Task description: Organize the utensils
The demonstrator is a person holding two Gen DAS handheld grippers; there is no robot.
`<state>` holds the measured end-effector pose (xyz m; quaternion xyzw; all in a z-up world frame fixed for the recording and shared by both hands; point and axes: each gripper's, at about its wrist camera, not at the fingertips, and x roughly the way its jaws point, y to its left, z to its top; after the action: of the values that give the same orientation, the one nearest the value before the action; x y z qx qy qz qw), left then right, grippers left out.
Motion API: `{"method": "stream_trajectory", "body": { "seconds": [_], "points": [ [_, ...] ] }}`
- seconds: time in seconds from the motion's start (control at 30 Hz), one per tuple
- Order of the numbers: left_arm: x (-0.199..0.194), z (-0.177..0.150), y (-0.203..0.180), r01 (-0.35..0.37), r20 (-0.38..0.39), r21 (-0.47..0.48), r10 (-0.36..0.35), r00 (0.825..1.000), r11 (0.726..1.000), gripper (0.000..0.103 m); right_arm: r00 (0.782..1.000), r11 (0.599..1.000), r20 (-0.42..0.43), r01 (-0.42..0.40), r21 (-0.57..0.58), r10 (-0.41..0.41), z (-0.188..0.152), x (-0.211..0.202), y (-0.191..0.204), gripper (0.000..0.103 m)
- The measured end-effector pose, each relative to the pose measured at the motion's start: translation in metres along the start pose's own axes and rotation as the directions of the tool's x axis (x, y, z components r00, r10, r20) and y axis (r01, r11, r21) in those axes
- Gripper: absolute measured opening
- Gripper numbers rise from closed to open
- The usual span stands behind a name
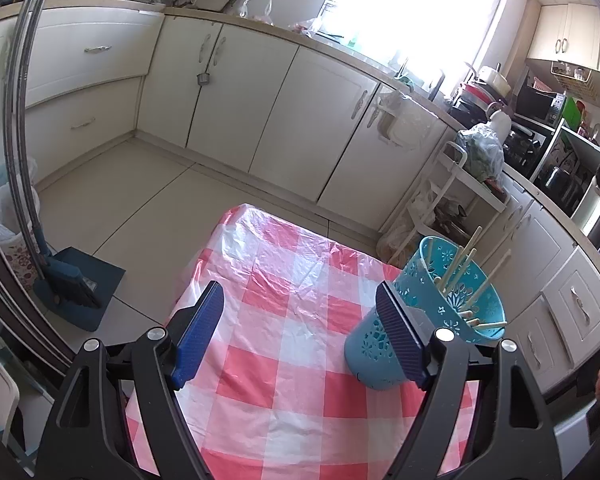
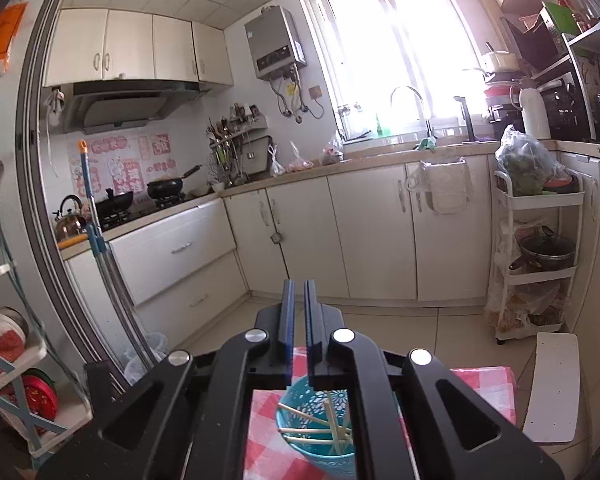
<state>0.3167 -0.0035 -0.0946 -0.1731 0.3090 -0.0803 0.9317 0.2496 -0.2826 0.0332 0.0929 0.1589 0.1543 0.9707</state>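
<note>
Left wrist view: the teal holder point(image 1: 440, 300) of chopsticks point(image 1: 458, 266) stands behind the wide-open, empty left tool's point(image 1: 300, 332) right finger.

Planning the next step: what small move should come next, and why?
Probably draw the shut, empty right gripper clear and stop: the chopsticks already stand in the holder, the tablecloth shows none loose, and the left gripper is open and empty.
</note>
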Motion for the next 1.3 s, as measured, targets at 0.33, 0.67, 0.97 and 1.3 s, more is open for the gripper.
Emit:
{"method": "stream_trajectory", "body": {
  "seconds": [0.33, 0.67, 0.97, 1.3],
  "points": [
    [-0.006, 0.003, -0.004, 0.011, 0.008, 0.015, -0.011, 1.0, 1.0, 0.076, 0.992, 0.994, -0.122, 0.058, 0.096, -0.046, -0.06, 0.004, -0.023, 0.005],
    [-0.062, 0.0, -0.041, -0.049, 0.06, 0.174, 0.04, 0.997, 0.984, 0.095, 0.97, 0.975, -0.166, 0.195, 0.108, -0.176, -0.081, -0.062, 0.004, 0.071],
    [-0.138, -0.031, -0.075, -0.095, 0.001, 0.268, 0.098, 0.995, 0.959, 0.096, 0.962, 0.974, -0.191, 0.212, 0.084, -0.193, -0.071, -0.113, 0.043, 0.094],
    [-0.257, -0.054, -0.075, -0.055, 0.05, 0.26, 0.044, 0.998, 0.964, 0.096, 0.969, 0.978, -0.171, 0.194, 0.082, -0.178, -0.066, -0.185, 0.093, 0.096]
  ]
}}
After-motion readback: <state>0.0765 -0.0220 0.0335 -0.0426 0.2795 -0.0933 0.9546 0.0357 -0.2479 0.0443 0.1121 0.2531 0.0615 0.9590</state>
